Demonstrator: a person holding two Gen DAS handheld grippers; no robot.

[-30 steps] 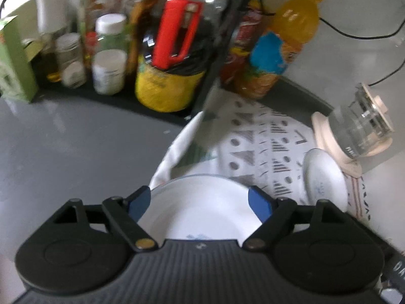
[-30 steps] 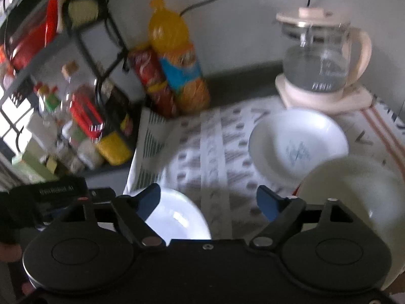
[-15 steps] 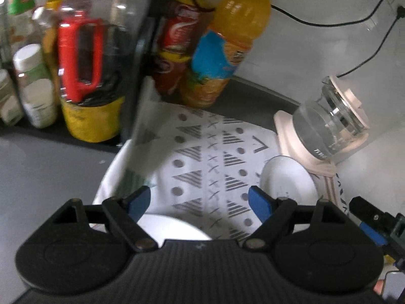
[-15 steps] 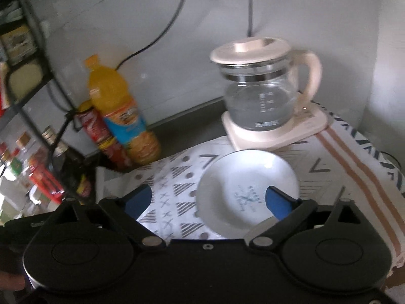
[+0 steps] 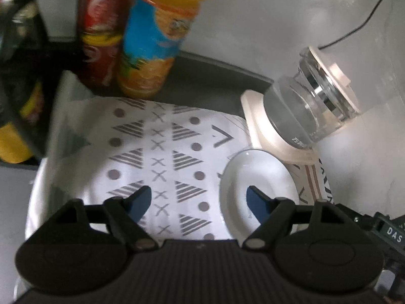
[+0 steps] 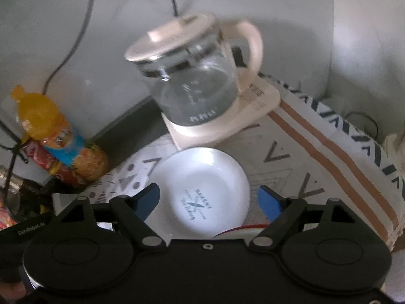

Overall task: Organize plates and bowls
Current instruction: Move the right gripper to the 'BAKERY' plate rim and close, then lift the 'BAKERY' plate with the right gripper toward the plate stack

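Bowl (image 6: 200, 197) lies dead ahead at 12 o'clock between the right gripper's (image 6: 208, 200) spread, empty jaws; left gripper (image 5: 198, 200) also spread, bowl at 2 o'clock

One white bowl (image 6: 200, 192) sits on one patterned cloth (image 5: 162, 152). One glass kettle (image 6: 192, 86) stands on one cream base (image 6: 227, 119). Two bottles stand at the back: one orange juice bottle (image 5: 157, 40) and one red-labelled bottle (image 5: 101, 33). A red-rimmed dish edge (image 6: 240, 230) peeks in, kind unclear. Two tools show, left tool (image 5: 200, 200) and right tool (image 6: 210, 200).
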